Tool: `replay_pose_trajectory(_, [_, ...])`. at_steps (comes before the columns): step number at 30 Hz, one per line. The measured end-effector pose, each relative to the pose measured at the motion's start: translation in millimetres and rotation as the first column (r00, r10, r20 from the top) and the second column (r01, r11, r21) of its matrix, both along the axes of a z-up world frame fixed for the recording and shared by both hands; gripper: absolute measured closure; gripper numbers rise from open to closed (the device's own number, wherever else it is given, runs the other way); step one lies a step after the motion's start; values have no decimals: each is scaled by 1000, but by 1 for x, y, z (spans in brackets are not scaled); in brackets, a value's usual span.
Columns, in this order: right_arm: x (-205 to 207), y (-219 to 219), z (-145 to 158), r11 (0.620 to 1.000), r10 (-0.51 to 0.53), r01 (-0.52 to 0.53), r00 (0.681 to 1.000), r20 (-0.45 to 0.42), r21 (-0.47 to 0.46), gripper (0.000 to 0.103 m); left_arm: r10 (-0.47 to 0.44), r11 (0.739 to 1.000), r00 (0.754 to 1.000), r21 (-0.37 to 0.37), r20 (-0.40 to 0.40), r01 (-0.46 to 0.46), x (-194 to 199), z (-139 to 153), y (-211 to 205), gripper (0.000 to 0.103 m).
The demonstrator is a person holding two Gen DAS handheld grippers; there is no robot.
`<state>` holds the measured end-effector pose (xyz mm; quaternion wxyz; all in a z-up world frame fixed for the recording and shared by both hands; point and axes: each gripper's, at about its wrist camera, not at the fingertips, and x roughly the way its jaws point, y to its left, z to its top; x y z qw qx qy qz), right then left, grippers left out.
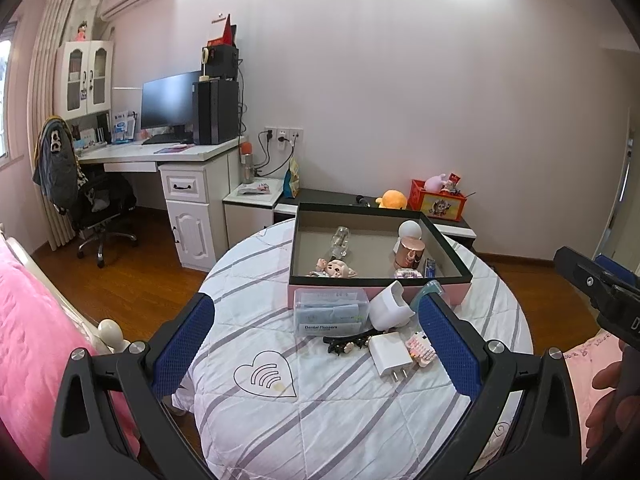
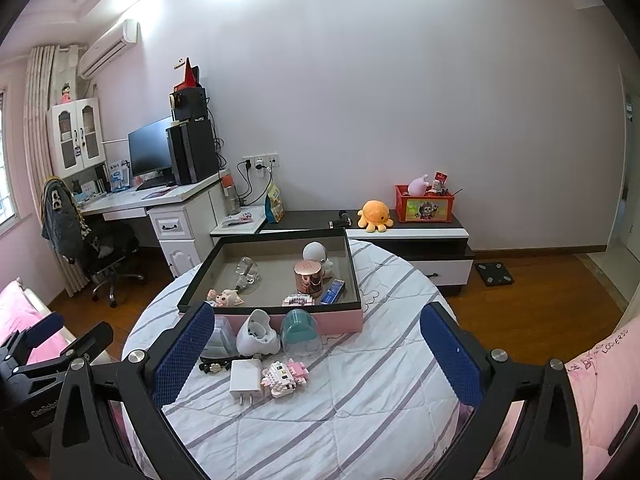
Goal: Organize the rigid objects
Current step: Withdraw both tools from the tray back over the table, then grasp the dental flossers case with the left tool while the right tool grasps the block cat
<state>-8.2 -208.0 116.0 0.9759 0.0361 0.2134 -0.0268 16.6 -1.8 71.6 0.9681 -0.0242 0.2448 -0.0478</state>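
Nearest, the white charger (image 2: 245, 376) and pink brick figure (image 2: 282, 376) lie loose before the tray (image 2: 272, 314) on the quilted surface (image 2: 340, 400). Both the left gripper (image 1: 316, 344) and right gripper (image 2: 318, 354) hover, jaws apart, empty. Best approach: straddle the charger's narrow sides squarely.

White charger (image 2: 245, 377), block toy (image 2: 282, 376) lying before box (image 2: 280, 314).

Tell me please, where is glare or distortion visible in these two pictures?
Left wrist view: ceiling glare at the top edge, the wall washed pale; the curtain bows from fisheye distortion. Right wrist view: similar ceiling glare; the door frame curves, and the box and plug stay sharp.
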Motion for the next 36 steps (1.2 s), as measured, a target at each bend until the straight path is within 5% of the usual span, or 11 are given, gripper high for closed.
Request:
replay_pose_trajectory(9, [3,-9,-3,1000,-15,15,1000,-19,11,0,-2,1000,1000,2,-22,2,1,-6,-1,0])
replay_pose_trajectory(18, [30,-23,-37,999,17,-13,992,-124,29,0,-27,999,993,26,-119,30,21,-41,-9,0])
replay_pose_trajectory(36, [105,-2,-144,989,149,-142,901,-408,48,0,5,999,965,34,-260,4,91,-103,1,0])
